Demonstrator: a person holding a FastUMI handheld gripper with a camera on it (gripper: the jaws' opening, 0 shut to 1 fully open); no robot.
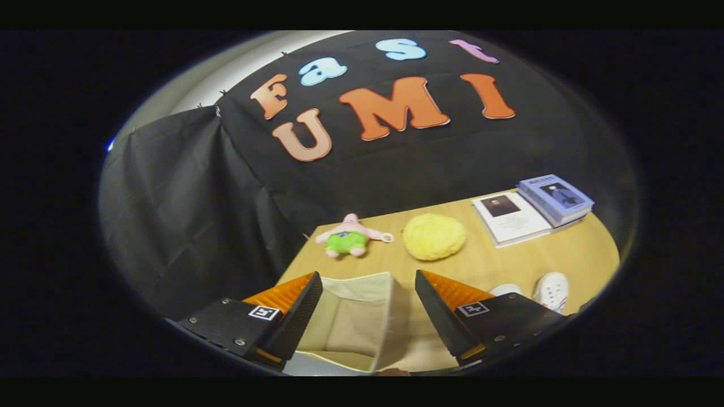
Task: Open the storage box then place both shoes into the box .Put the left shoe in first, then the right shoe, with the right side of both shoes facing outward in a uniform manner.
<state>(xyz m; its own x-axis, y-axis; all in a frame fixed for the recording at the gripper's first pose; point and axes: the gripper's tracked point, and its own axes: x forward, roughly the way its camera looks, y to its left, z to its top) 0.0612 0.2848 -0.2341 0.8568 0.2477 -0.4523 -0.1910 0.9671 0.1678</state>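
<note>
A: Here we are above the wooden table, and the gripper hangs over the near edge with its jaws spread wide, nothing pinched between them

B: What sits in that gap?

A: The storage box, a pale fabric one, open at the top, and you look straight down into its bare inside. It stands on the near left part of the table, right between the two fingers and just below them, though I can't tell whether either finger touches its wall

B: And the shoes?

A: One white shoe shows to the right of the right finger, near the table's near right edge, lying on the tabletop outside the box. Just left of it a second white rounded shape peeks past the finger; it may be the other shoe, too hidden to say for sure

B: Anything further back?

A: Beyond the fingers, a pink plush toy in green shorts lies at the far left of the table, a fluffy yellow ball just right of it. At the far right, a white booklet lies flat with a stack of blue books touching its right side
</note>
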